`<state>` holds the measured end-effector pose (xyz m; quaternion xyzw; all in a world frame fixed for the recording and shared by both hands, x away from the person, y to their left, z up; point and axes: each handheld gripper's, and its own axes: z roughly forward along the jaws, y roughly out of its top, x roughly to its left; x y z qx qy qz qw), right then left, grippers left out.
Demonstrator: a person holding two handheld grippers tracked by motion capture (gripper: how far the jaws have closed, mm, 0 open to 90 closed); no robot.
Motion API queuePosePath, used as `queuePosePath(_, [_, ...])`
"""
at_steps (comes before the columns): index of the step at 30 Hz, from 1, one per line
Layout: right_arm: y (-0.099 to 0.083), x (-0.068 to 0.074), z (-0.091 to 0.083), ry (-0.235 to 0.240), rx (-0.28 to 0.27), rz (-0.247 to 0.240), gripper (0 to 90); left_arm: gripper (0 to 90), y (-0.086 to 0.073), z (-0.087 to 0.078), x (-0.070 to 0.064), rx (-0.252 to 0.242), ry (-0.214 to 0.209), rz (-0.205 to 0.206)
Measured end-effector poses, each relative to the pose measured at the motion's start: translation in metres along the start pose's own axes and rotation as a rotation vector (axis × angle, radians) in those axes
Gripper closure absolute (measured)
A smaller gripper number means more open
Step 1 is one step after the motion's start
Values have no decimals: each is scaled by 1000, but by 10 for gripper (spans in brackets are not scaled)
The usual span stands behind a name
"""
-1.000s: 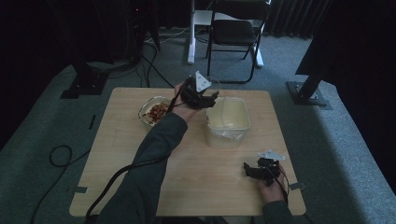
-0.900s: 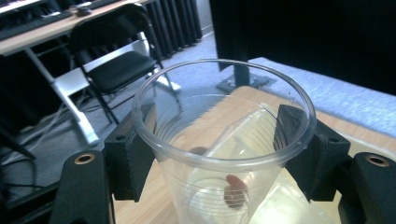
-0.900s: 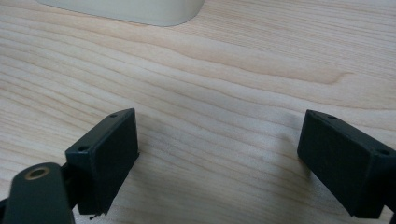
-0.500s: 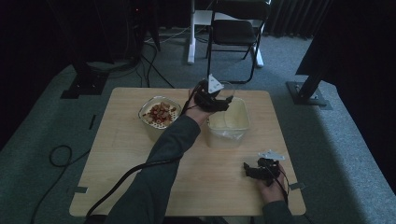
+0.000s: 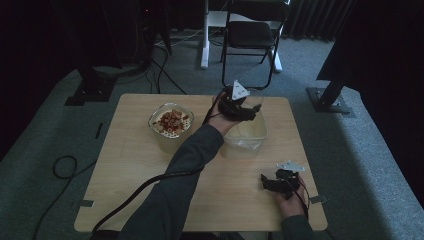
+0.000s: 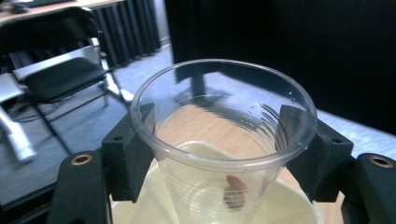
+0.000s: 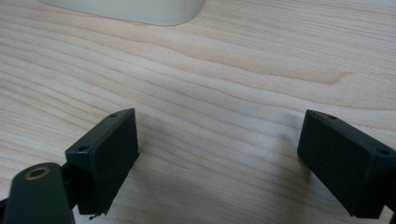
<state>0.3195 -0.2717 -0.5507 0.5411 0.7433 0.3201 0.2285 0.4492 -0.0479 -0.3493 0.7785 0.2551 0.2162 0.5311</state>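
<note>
Wooden table (image 5: pixel 130 200): lying pale and square-cornered under everything listed here, on grey carpet.

Folding chair (image 5: pixel 250 35): standing beyond the table's far edge, dark seat and frame.

Clear tub (image 5: pixel 246 141): sitting right of the table's middle, cream-coloured inside, apparently holding nothing else, though the high view is dim.

Bowl of food (image 5: pixel 170 123): sitting left of the tub, well apart from it, holding reddish-brown pieces.

Left gripper (image 5: pixel 248 112): hanging over the tub's far end, jaws clamping the plastic cup from both sides at its rim.

Right gripper (image 5: pixel 264 182): resting low at the table's near right, jaws standing wide apart with bare wood between them in the right gripper view.

Plastic cup (image 6: pixel 219 140): being held clear of the table above the tub's cream interior, ribbed and transparent.

Small piece (image 6: pixel 236 189): lying at the cup's bottom, reddish; blurred, so its kind cannot be told.
</note>
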Motion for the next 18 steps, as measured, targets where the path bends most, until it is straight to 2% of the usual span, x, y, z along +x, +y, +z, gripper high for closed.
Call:
queuePosePath(1, [0, 0, 0, 0, 0, 1, 119, 247, 0, 1, 0, -3, -18, -11])
queuePosePath(2, [0, 0, 0, 0, 0, 0, 119, 175, 0, 2, 0, 0, -31, -30])
queuePosePath(5, [0, 0, 0, 2, 0, -3, 119, 112, 0, 4, 0, 13, -28, -41])
queuePosePath(10, [0, 0, 0, 2, 0, -2, 119, 100, 2, 1, 3, 6, -15, -48])
queuePosePath(11, [0, 0, 0, 2, 0, -3, 119, 100, 3, -2, 4, 2, 1, -42])
queuePosePath(13, [0, 0, 0, 2, 0, -3, 119, 102, 4, -6, 5, -8, -1, -43])
queuePosePath(18, [0, 0, 0, 3, 0, -2, 119, 121, 2, -8, 4, 1, 13, -34])
